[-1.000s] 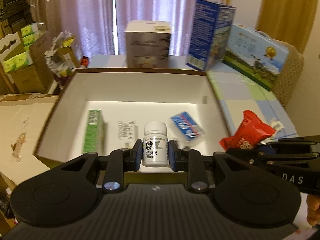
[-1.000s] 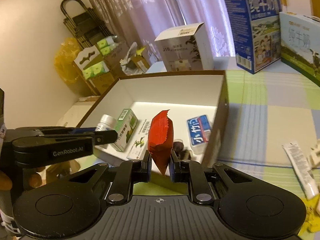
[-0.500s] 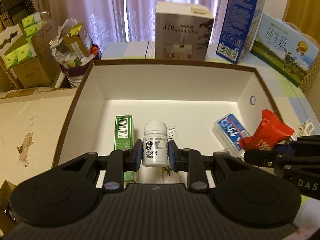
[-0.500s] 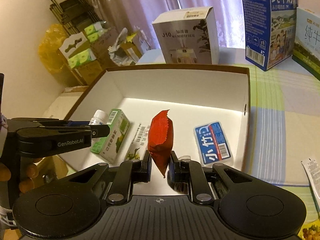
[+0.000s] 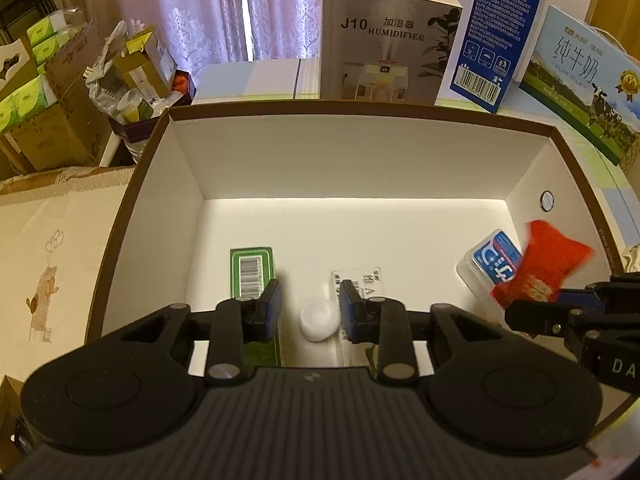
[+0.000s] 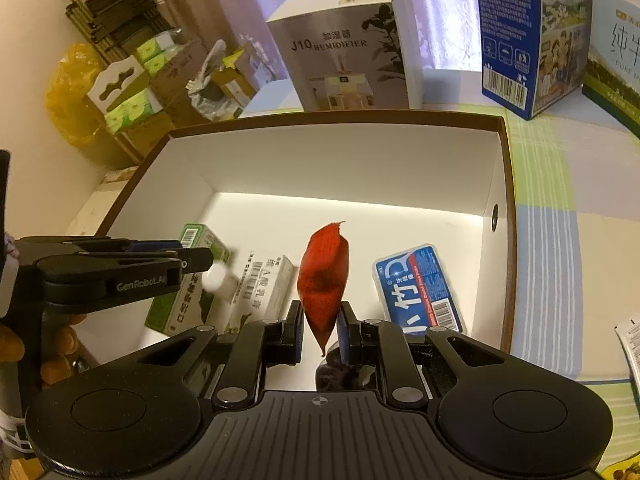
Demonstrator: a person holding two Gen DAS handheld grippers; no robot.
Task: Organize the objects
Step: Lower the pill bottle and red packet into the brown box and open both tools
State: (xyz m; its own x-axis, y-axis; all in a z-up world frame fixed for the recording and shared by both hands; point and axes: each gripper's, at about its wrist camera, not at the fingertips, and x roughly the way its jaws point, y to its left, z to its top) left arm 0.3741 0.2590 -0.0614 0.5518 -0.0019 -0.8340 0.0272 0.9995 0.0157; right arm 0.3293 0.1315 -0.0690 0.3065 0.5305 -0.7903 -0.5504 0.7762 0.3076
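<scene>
Nearest you, your left gripper [image 5: 307,312] has its jaws apart above the box [image 5: 360,152], and the white bottle [image 5: 318,319] sits loose between and below them, blurred, so whether it has landed or is mid-drop can't be told. It lies between the green carton [image 5: 250,276] and the white carton [image 6: 268,284], a gap that suits an upright bottle. Your right gripper [image 6: 320,334] is clamped on the red snack packet [image 6: 324,276], held upright by its lower edge over the open floor beside the blue case [image 6: 418,288], probably so it drops clear of the others. Beyond the far wall stand the humidifier box [image 5: 384,36] and milk cartons [image 5: 502,28], outside the sorting.
</scene>
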